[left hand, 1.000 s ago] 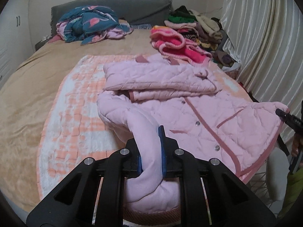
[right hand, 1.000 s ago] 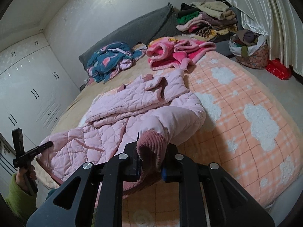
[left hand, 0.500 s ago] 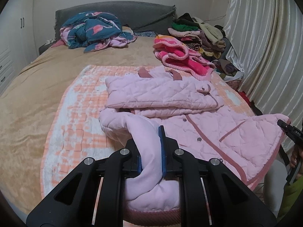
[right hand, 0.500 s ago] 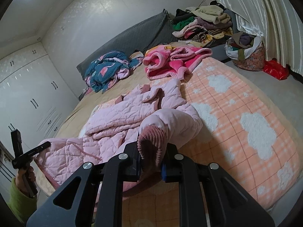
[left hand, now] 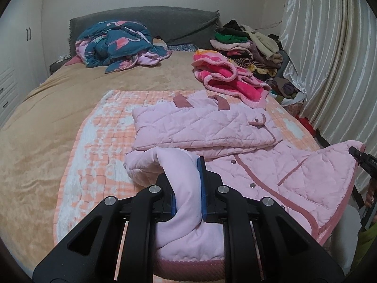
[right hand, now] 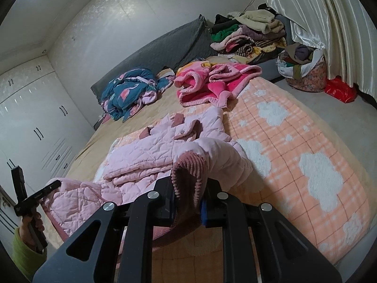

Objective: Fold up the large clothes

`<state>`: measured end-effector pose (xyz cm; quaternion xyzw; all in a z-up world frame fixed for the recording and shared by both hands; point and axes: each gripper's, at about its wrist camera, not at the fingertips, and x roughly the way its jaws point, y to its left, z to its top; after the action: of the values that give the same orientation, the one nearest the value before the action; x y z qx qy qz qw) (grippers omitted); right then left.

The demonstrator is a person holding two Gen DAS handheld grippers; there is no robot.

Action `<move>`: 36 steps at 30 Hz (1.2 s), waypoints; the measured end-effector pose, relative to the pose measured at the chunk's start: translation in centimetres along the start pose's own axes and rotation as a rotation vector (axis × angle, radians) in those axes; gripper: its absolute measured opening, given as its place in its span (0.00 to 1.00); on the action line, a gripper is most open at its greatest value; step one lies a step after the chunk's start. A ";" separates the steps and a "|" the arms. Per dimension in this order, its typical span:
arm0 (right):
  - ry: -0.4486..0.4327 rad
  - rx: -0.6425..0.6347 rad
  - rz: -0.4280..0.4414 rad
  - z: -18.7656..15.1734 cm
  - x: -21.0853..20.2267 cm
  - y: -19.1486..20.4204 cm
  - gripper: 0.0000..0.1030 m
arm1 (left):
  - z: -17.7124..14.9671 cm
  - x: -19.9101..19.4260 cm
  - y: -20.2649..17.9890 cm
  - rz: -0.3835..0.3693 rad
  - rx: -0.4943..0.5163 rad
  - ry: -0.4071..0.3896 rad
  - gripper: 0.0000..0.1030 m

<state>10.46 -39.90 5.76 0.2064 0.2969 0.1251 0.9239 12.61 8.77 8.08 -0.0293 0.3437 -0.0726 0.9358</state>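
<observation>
Here, one pink jacket (left hand: 238,165), two grippers.

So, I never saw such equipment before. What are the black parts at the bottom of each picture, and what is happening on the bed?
The black parts are hand-held grippers, each with a camera looking along its two fingers. One picture comes from the left gripper, the other from the right gripper. Each is shut on the lower edge of a pink quilted jacket lying on an orange checked blanket; its top part is already folded over. A blue quilt, a bright pink blanket and a clothes pile lie farther back.
</observation>
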 end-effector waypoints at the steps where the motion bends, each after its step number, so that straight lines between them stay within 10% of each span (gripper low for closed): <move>1: -0.001 0.001 -0.003 0.2 0.1 0.0 0.14 | 0.2 0.1 0.2 0.001 -0.002 -0.001 0.07; 36: -0.065 0.011 -0.042 8.3 5.0 2.1 0.14 | 5.4 2.2 4.4 0.023 -0.091 -0.018 0.08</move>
<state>19.16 -38.89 10.38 0.2090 0.2718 0.0971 0.9344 18.29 12.80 10.34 -0.0687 0.3384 -0.0460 0.9373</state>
